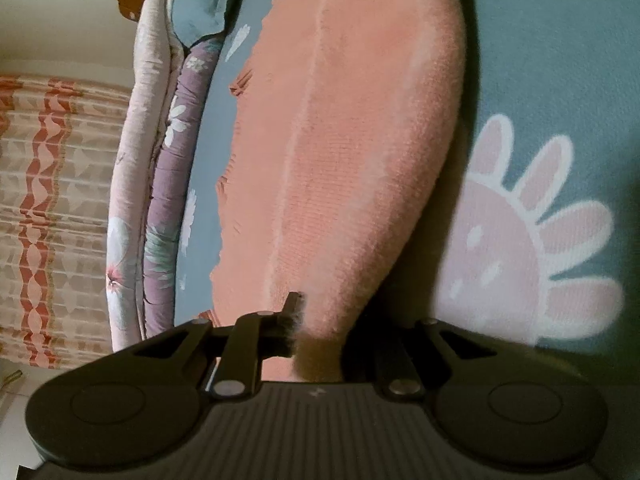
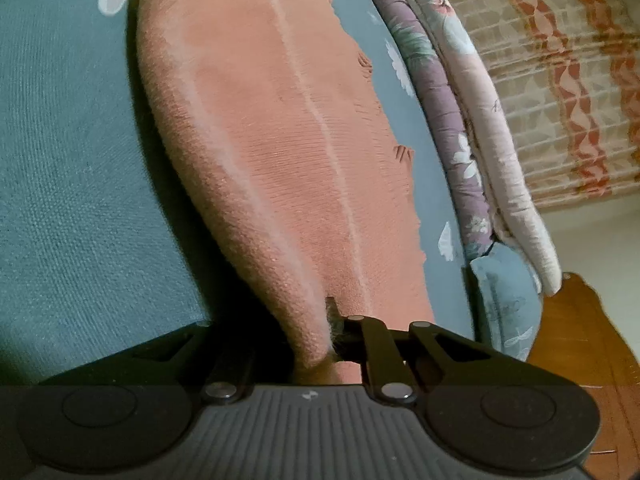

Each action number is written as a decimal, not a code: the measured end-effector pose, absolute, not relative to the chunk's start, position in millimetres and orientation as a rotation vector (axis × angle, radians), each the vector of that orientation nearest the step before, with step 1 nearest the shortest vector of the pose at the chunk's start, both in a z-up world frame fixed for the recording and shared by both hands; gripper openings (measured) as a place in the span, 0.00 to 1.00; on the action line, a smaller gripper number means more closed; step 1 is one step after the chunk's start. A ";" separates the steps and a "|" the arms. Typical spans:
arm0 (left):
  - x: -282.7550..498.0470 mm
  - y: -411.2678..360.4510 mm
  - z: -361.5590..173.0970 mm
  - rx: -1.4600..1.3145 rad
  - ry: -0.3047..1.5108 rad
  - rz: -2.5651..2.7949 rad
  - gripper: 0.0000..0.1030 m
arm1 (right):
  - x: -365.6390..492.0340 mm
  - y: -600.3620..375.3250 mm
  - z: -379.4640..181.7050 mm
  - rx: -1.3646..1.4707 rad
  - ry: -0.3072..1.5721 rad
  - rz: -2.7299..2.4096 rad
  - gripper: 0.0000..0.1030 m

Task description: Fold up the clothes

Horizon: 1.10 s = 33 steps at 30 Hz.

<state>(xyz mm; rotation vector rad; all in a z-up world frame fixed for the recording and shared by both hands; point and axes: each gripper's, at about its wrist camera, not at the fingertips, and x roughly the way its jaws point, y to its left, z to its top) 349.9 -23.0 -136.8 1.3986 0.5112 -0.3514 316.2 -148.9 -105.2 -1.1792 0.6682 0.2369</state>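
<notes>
Teal bedspread with pale flower print covers bed; folded quilts stacked along far edge, patterned curtain beyond, wooden headboard at corner. Pink garment lies as long strip across bed middle, bare spread open alongside. Left gripper clamped on near end of garment, pointing downward. Right gripper pinches garment's opposite end likewise, fabric bunched between its jaws.

No readable text anywhere

Nothing legible can be made out in either wrist view, tbh. Only a tiny pale mark is seen on each gripper body, too small to be read.
</notes>
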 end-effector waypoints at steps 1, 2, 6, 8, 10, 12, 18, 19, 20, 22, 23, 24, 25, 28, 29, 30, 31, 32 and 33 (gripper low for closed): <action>347.1 -22.1 -135.1 1.399 0.508 -0.349 0.09 | 315.9 -149.8 -101.8 -1.176 0.670 0.242 0.14; 344.4 -21.1 -133.4 1.400 0.504 -0.347 0.08 | 314.6 -150.5 -98.6 -1.176 0.666 0.245 0.14; 332.9 -17.5 -125.1 1.404 0.491 -0.334 0.07 | 307.4 -153.7 -87.5 -1.179 0.627 0.242 0.13; 329.2 -16.6 -116.6 1.388 0.483 -0.319 0.07 | 303.4 -154.5 -82.2 -1.181 0.608 0.237 0.13; 323.6 -15.9 -108.5 1.385 0.472 -0.312 0.07 | 297.5 -155.3 -76.7 -1.168 0.594 0.234 0.13; 313.4 -15.7 -101.0 1.387 0.460 -0.312 0.07 | 286.7 -155.9 -73.9 -1.171 0.579 0.229 0.13; 245.5 -10.9 -100.7 1.426 0.426 -0.344 0.07 | 225.7 -158.8 -80.2 -1.216 0.539 0.255 0.13; 231.4 -10.4 -103.1 1.436 0.417 -0.349 0.07 | 213.0 -159.0 -82.2 -1.225 0.534 0.259 0.13; 217.2 -9.9 -105.6 1.447 0.409 -0.354 0.07 | 202.4 -159.1 -83.4 -1.233 0.530 0.261 0.13; 190.2 -8.9 -110.5 1.465 0.389 -0.363 0.07 | 179.1 -160.6 -86.3 -1.248 0.518 0.265 0.13; 177.3 -8.5 -112.9 1.471 0.379 -0.367 0.07 | 170.8 -161.5 -87.1 -1.251 0.518 0.264 0.13; 166.7 -8.5 -114.2 1.471 0.368 -0.362 0.07 | 161.7 -162.2 -87.9 -1.257 0.513 0.260 0.13; 156.2 -9.1 -114.9 1.466 0.360 -0.360 0.07 | 152.2 -162.8 -88.7 -1.265 0.506 0.255 0.13; 129.1 -10.6 -117.3 1.450 0.342 -0.358 0.07 | 127.7 -164.2 -90.7 -1.268 0.499 0.246 0.13; 123.0 -10.7 -118.5 1.444 0.338 -0.358 0.07 | 120.5 -164.3 -91.6 -1.266 0.499 0.243 0.13; 116.8 -10.9 -119.6 1.438 0.334 -0.359 0.07 | 114.7 -164.2 -93.2 -1.270 0.499 0.242 0.13; 110.6 -11.0 -120.7 1.433 0.329 -0.359 0.07 | 109.3 -164.0 -95.1 -1.276 0.499 0.241 0.13; 104.5 -11.2 -121.8 1.427 0.325 -0.360 0.07 | 105.5 -163.5 -97.3 -1.280 0.498 0.238 0.13; 102.8 -11.4 -123.9 1.426 0.324 -0.358 0.07 | 102.2 -163.0 -99.6 -1.282 0.497 0.235 0.13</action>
